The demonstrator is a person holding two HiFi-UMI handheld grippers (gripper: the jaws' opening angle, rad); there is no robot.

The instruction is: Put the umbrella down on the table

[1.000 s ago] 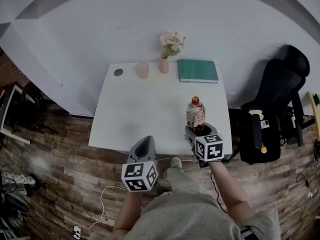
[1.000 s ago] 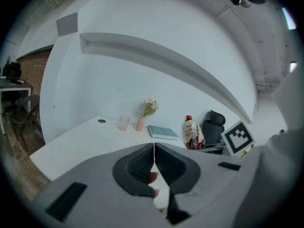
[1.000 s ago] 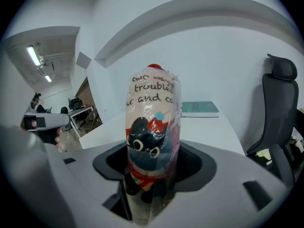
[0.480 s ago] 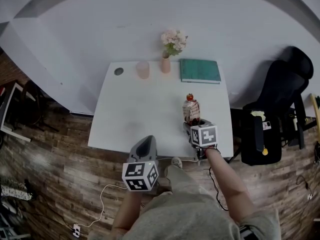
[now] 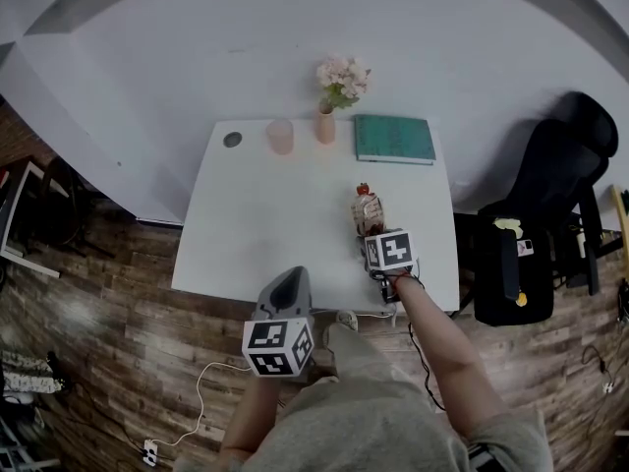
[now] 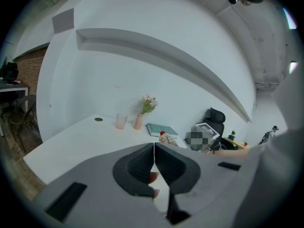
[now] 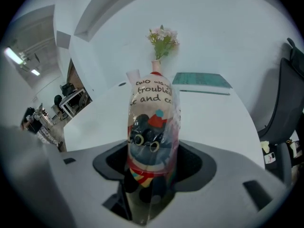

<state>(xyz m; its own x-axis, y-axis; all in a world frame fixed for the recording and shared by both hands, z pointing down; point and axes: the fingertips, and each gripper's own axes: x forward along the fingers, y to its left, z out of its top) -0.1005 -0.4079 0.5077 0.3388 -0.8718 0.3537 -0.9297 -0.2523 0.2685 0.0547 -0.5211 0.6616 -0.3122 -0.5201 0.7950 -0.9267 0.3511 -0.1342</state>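
Status from our side: the short folded umbrella (image 5: pixel 368 207), wrapped in a clear plastic sleeve with a cartoon print and a red knob at its far end, is clamped in the right gripper (image 5: pixel 373 232). From the head view we see it over the right front part of the white rectangular table (image 5: pixel 265 224), but we can't tell whether it touches the top. In the right gripper view the umbrella (image 7: pixel 153 122) fills the middle of the picture. It points away from the camera, and the right gripper (image 7: pixel 151 172) has both jaws pressed on its lower part, one on either side. The sleeve has some dark lettering higher up.

The left gripper (image 5: pixel 286 288) hangs at the table's front edge, well to the left of the other one. Its own view shows the left gripper (image 6: pixel 153 158) with jaws together and the pads meeting in a thin line, gripping nothing.

Along the back edge of the table, well apart from the umbrella, we've got:
- a dark round grommet (image 5: pixel 232 140) near the left corner
- a pale pink cup (image 5: pixel 280 136)
- a small pink vase of pale flowers (image 5: pixel 325 121)
- a teal book (image 5: pixel 393 139) lying flat

A black office chair (image 5: pixel 545 205) stands to the right of the table, on the wood-plank floor (image 5: pixel 98 313)
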